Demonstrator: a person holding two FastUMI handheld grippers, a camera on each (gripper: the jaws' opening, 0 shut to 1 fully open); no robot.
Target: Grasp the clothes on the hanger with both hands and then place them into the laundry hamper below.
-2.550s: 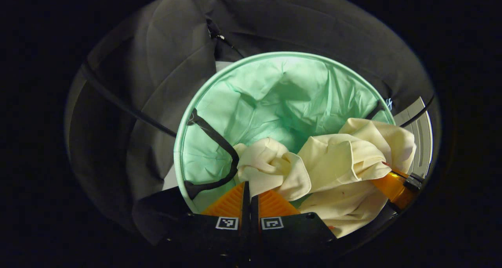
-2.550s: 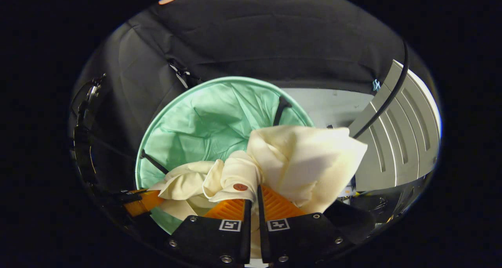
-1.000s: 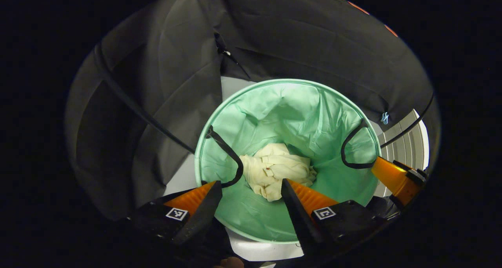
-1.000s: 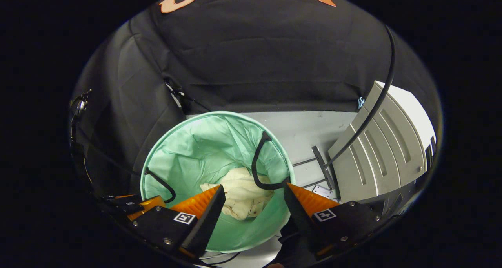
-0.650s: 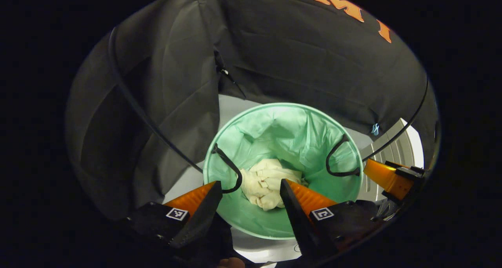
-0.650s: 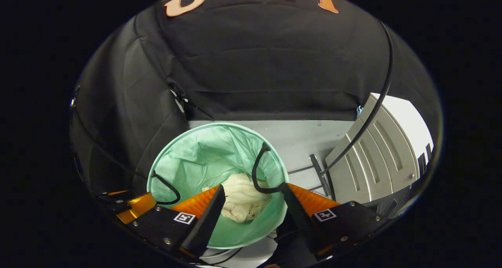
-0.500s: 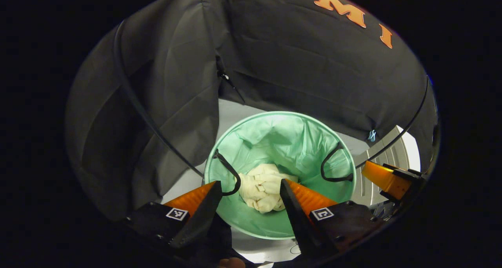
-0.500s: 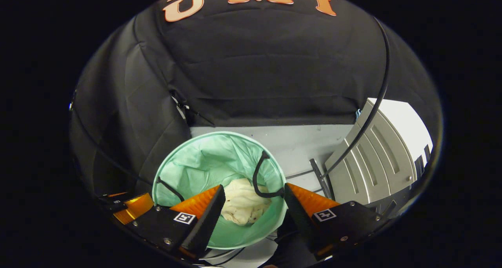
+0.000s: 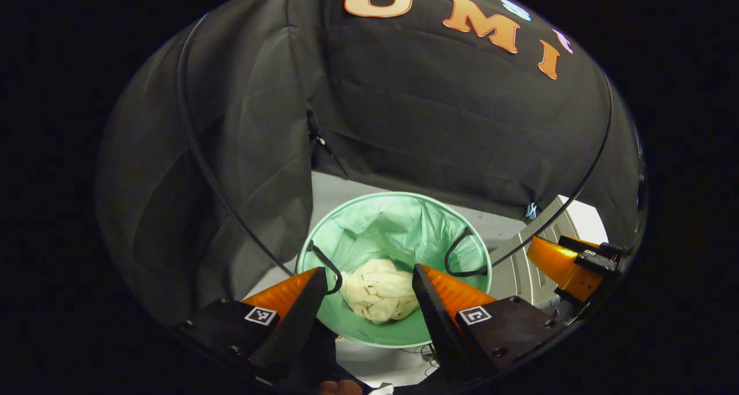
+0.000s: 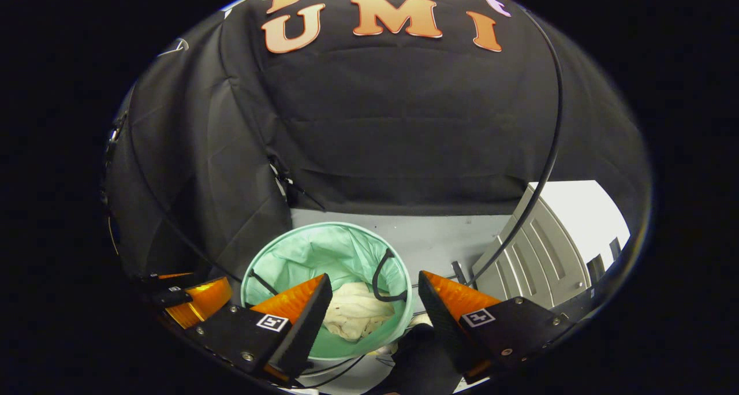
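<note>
Clothes (image 9: 379,289) lie crumpled in a cream heap at the bottom of the hamper (image 9: 369,230), creased and folded over themselves. In the right gripper view the same heap (image 10: 353,311) sits low inside the green hamper (image 10: 300,253), whose two black handles droop inward from the rim. Left claw (image 9: 365,294) hangs above the hamper with fingers apart, holding nothing. Right claw (image 10: 374,305) is likewise spread wide and empty. Pale floor (image 10: 439,233) surrounds the hamper.

No legible text besides wall lettering.
</note>
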